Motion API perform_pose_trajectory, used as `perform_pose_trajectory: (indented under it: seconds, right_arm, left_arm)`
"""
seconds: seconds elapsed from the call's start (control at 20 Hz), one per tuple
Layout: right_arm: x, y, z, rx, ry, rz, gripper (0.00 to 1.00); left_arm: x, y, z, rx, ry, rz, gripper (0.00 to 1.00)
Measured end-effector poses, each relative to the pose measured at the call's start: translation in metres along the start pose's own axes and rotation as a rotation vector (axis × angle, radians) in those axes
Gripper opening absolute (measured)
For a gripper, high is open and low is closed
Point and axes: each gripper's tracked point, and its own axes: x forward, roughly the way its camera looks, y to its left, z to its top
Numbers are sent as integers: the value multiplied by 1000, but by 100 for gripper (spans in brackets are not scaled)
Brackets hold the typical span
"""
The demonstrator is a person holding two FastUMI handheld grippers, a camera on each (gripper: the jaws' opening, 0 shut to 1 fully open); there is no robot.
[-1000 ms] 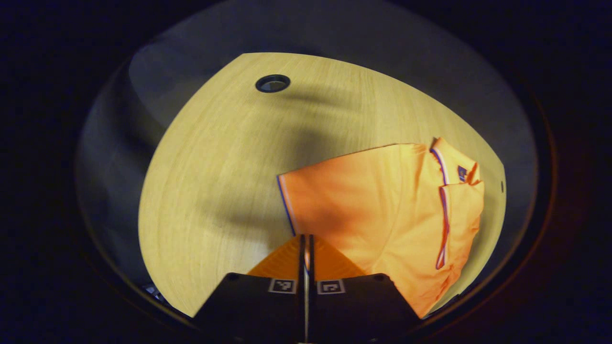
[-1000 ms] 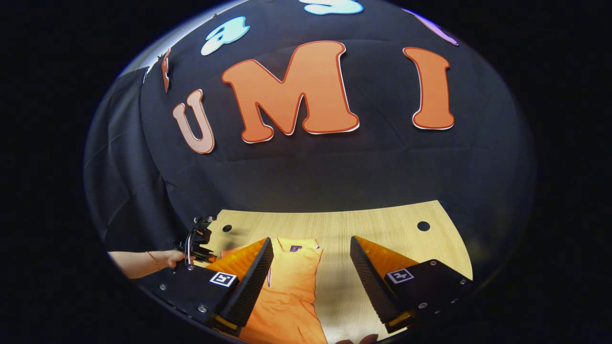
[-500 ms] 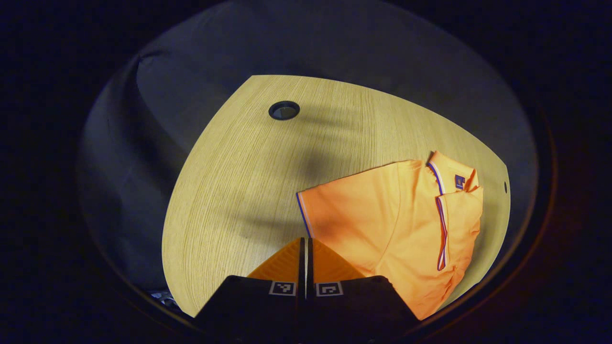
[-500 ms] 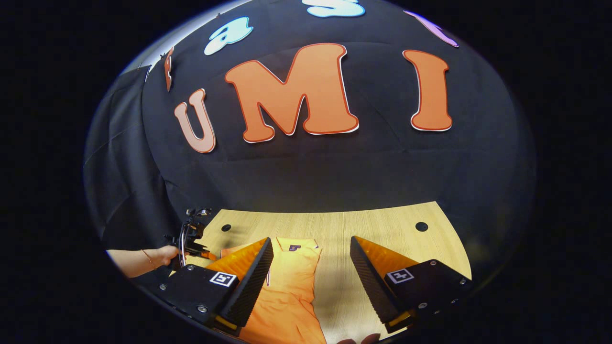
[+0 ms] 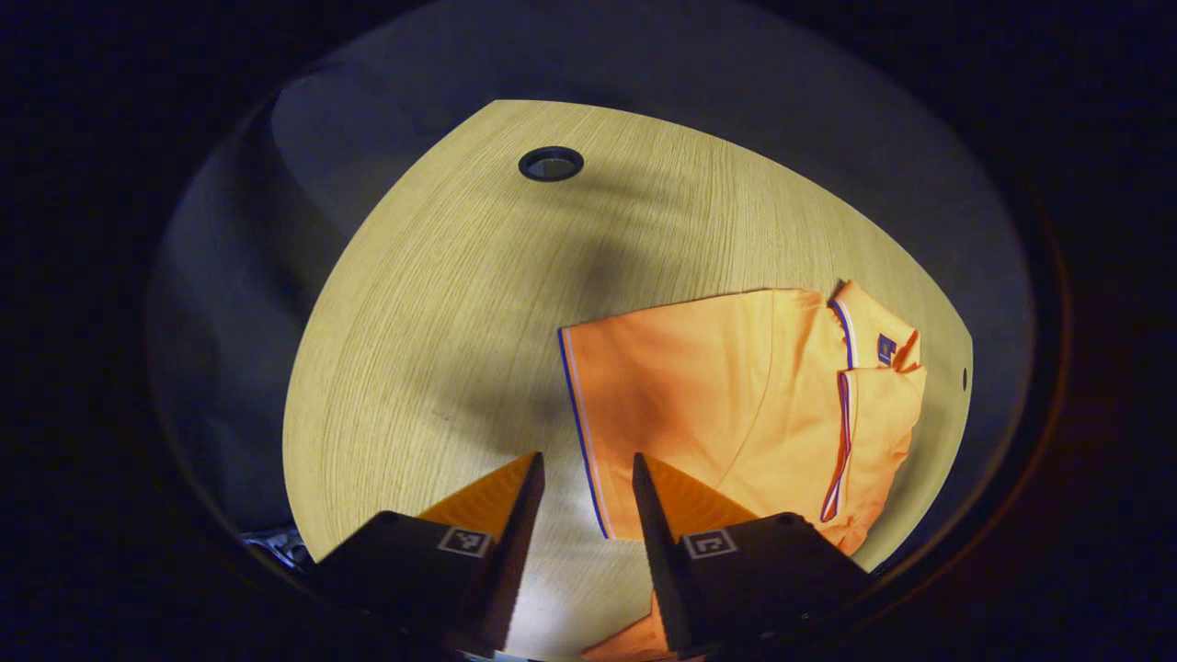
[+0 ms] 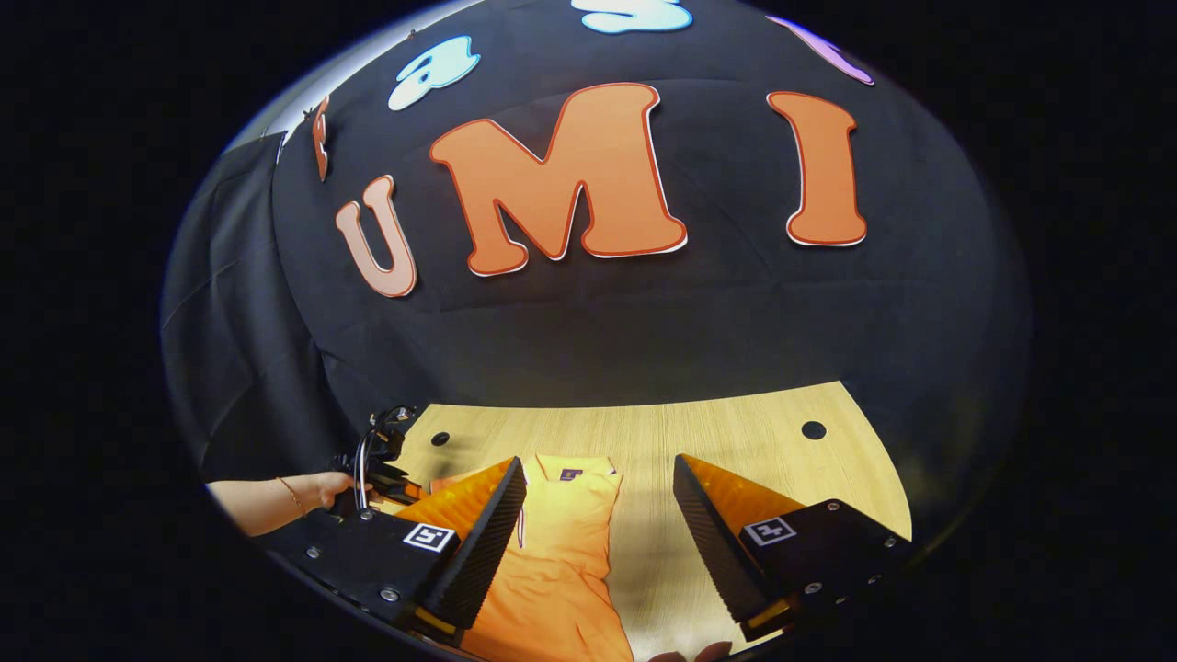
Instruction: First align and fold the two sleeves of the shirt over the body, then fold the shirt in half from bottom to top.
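An orange polo shirt (image 5: 736,405) lies on the wooden table (image 5: 441,303), collar (image 5: 874,331) toward the right. Its near sleeve is spread flat, and the blue-striped hem (image 5: 575,414) runs down between the fingers of my left gripper (image 5: 586,460), which is open and holds nothing. A second striped hem (image 5: 841,441) lies folded onto the body. In the right gripper view the shirt (image 6: 561,561) lies below my right gripper (image 6: 597,464), open above the cloth. A hand (image 6: 313,492) holds the left gripper (image 6: 377,460) at the shirt's left side.
Round cable holes sit in the table (image 6: 736,432): one hole (image 5: 550,164) far ahead of the left gripper, another hole (image 6: 813,429) at the back right. Black cloth wall (image 6: 588,331) closes off the table's far edge.
My left gripper has opened and let go of the sleeve, which now lies flat on the table. The right gripper has barely moved.
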Motion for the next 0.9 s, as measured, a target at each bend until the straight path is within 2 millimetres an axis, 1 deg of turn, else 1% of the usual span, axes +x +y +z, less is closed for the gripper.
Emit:
perform_pose_trajectory:
  seconds: [0.1, 0.2, 0.25, 0.35, 0.45, 0.5, 0.55, 0.65, 0.75, 0.8, 0.85, 0.9]
  right_arm:
    - [2, -4, -6, 11, 12, 2, 98]
    - [7, -11, -11, 22, 28, -6, 98]
    - [9, -14, -12, 30, 35, -6, 98]
    - [13, -19, -12, 40, 41, -4, 98]
    - [17, -23, -10, 47, 40, -4, 98]
    - [19, -24, -10, 53, 39, 0, 98]
    - [21, -25, -9, 58, 39, 4, 98]
    - [24, -26, -10, 61, 48, 12, 98]
    - [27, -27, -14, 53, 60, 14, 98]
    - [28, -29, -14, 48, 61, 12, 98]
    - [28, -30, -14, 43, 60, 10, 98]
    - [27, -30, -13, 40, 57, 7, 99]
  left_arm:
    - [1, 4, 10, 39, -11, 39, 79]
    - [7, 0, 9, 31, 15, 37, 99]
    - [11, -3, 5, 23, 38, 31, 99]
    - [20, -11, -10, 2, 91, 30, 99]
    - [24, -14, -10, -45, 81, 15, 100]
    - [21, -14, -10, -40, 69, 14, 96]
    - [21, -13, -12, -35, 71, 14, 98]
    - [22, -15, -7, -44, 54, 11, 97]
    - [22, -18, -3, -43, 35, -1, 63]
    - [23, -24, 0, -54, 24, -22, 43]
    - [23, -26, -2, -73, 26, -8, 27]
    - [25, -30, 2, -63, -5, -16, 6]
